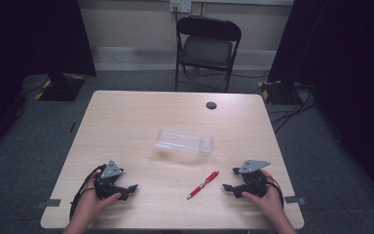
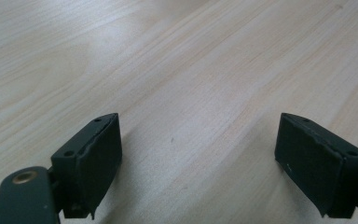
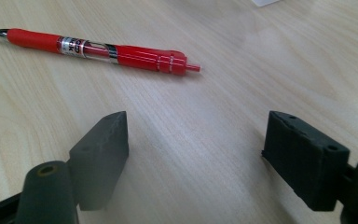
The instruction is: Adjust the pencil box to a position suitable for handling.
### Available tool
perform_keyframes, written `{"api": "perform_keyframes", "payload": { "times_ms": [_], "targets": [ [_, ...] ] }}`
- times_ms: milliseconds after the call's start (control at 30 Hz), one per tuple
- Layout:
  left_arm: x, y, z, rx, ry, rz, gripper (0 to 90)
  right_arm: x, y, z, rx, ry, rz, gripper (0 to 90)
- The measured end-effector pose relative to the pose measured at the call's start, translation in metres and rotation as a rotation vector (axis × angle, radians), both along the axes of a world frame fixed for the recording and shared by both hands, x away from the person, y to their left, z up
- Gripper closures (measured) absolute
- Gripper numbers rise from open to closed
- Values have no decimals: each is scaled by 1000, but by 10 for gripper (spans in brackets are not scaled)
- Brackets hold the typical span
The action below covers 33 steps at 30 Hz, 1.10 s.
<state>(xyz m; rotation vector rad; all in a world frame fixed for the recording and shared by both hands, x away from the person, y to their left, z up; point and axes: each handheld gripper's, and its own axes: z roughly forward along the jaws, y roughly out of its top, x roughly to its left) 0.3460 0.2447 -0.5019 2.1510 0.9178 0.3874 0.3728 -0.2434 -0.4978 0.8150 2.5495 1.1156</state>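
Note:
A red pen (image 1: 203, 185) lies on the wooden table (image 1: 126, 126), near its front edge and right of centre. In the right gripper view the pen (image 3: 98, 48) lies flat just beyond the jaws, tip to the left. My right gripper (image 1: 229, 181) rests low over the table to the pen's right, open, with bare wood between its jaws (image 3: 196, 140). My left gripper (image 1: 130, 190) sits at the front left, also open over bare wood (image 2: 198, 149). A clear plastic case (image 1: 184, 141) lies at the table's middle.
A small black round grommet (image 1: 211, 105) is set in the table near its far edge. A black folding chair (image 1: 207, 46) stands beyond the table. Cables (image 1: 292, 105) run across the floor at the right. Dark curtains hang on both sides.

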Motion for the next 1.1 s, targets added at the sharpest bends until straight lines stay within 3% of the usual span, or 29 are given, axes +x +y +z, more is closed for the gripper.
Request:
{"api": "perform_keyframes", "payload": {
  "times_ms": [133,433,633,667,767,900,1100],
  "targets": [
    [0,0,0,0,-1,0,146,4,3,4,22,11,-10,237],
    [0,0,0,0,0,0,145,27,13,15,18,-34,-29,305],
    [0,0,0,0,0,0,145,37,19,19,51,-25,-28,353],
    [0,0,0,1,0,-1,146,40,23,21,56,-19,-11,409],
    [0,0,0,2,-1,1,146,42,31,25,45,-33,-12,459],
    [0,0,0,2,0,0,146,50,43,30,67,-27,-10,472],
    [0,0,0,0,-1,0,146,62,59,38,34,-55,-37,490]
  ]
}}
